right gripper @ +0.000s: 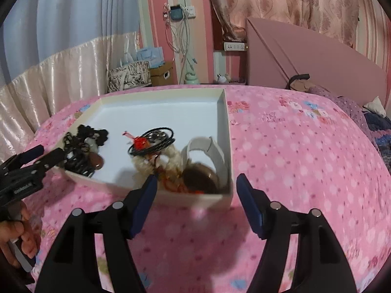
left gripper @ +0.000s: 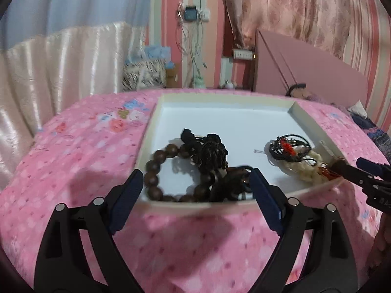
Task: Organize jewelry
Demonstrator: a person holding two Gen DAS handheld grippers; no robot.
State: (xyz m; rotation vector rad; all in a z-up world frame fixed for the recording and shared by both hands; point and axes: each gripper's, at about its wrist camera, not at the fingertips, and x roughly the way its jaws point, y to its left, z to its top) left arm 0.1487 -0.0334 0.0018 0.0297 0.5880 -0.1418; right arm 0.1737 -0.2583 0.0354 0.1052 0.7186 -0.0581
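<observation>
A shallow white box [left gripper: 220, 112] [right gripper: 224, 122] lies on the pink bedspread. In it are a brown wooden bead bracelet [left gripper: 156, 171], a black tasselled cord bundle [left gripper: 210, 153] [right gripper: 80, 144], a black cord with a red charm [left gripper: 288, 146] [right gripper: 151, 141], a cream braided band [left gripper: 308, 171] [right gripper: 168, 158], a white bangle [right gripper: 207, 151] and a dark round piece [right gripper: 198, 178]. My left gripper [left gripper: 196, 185] is open at the box's near edge over the beads. My right gripper [right gripper: 194, 195] is open at the box's near right corner. Both are empty.
The pink flowered bedspread [right gripper: 293, 158] surrounds the box. A pink headboard [right gripper: 305, 61] stands at the back right with pillows [right gripper: 371, 112] below it. Curtains [left gripper: 61, 73], bags [right gripper: 129, 75] and wall sockets with cables [right gripper: 180, 14] are behind the bed.
</observation>
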